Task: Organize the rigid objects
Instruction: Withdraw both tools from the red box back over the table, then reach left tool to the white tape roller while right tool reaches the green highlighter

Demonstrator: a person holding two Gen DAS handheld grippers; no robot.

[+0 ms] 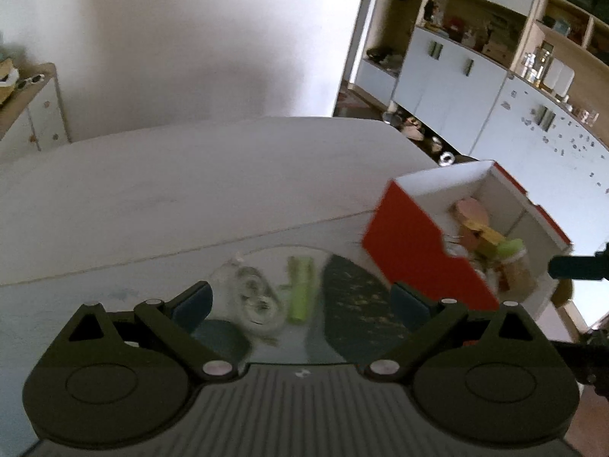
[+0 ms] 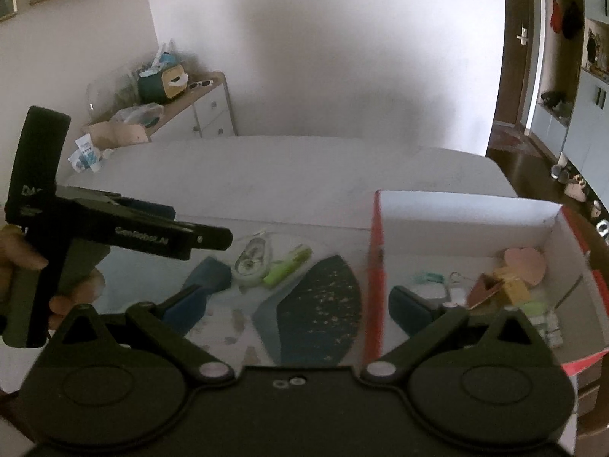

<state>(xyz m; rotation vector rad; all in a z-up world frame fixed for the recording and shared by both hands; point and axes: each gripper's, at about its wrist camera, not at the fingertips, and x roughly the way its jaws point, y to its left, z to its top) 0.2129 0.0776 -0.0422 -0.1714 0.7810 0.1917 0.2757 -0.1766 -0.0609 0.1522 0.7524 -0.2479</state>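
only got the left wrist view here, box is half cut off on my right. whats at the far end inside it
Observer: In the right wrist view, a pink heart-shaped piece lies near the far corner of the red and white box.
Operator: anything on the box floor nearer the red wall
Observer: Yes, a small teal clip-like item; it is too blurred to name surely.
Operator: where is my left hand-held gripper
Observer: The left hand-held gripper hangs above the mat, left of the correction tape and the green tube. Seen side-on, so whether it is open is unclear there.
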